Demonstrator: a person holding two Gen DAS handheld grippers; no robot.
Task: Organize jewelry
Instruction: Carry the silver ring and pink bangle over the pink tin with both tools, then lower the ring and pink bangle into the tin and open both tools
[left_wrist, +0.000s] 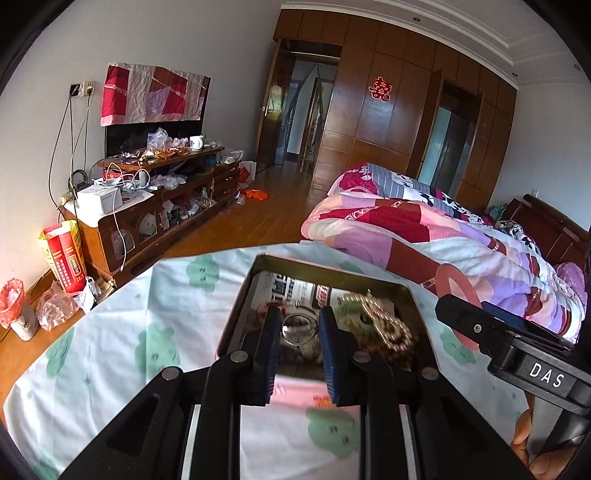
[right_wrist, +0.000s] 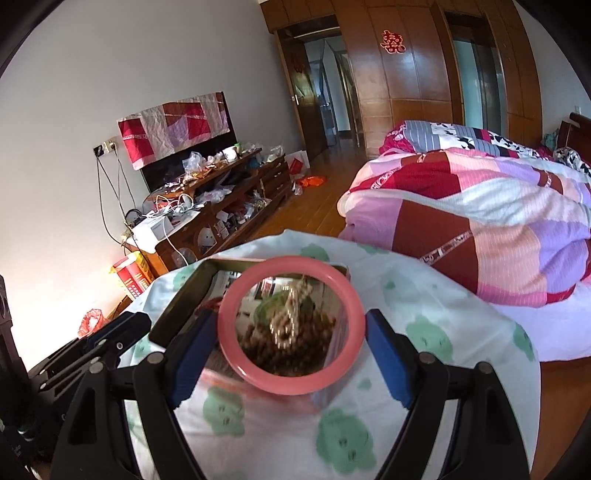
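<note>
An open metal tin (left_wrist: 255, 280) sits on a table under a white cloth with green clouds (left_wrist: 122, 332). It is lined with newspaper and holds a gold bead chain (left_wrist: 384, 321) and brown beads. My left gripper (left_wrist: 299, 321) hovers over the tin's near side, its blue pads narrowly set and shut on a small clear ring (left_wrist: 283, 330). My right gripper (right_wrist: 291, 321) stands wide, shut on a pink bangle (right_wrist: 280, 384) held above the tin (right_wrist: 199, 269). That bangle (left_wrist: 452, 291) also shows at the right of the left wrist view. The left gripper (right_wrist: 125, 328) appears at lower left.
A bed with a patchwork quilt (right_wrist: 480, 206) lies close on the right. A cluttered wooden TV cabinet (left_wrist: 159, 199) stands along the left wall, with bags (left_wrist: 62, 258) on the wooden floor. A hand (left_wrist: 524, 435) holds the right gripper's handle.
</note>
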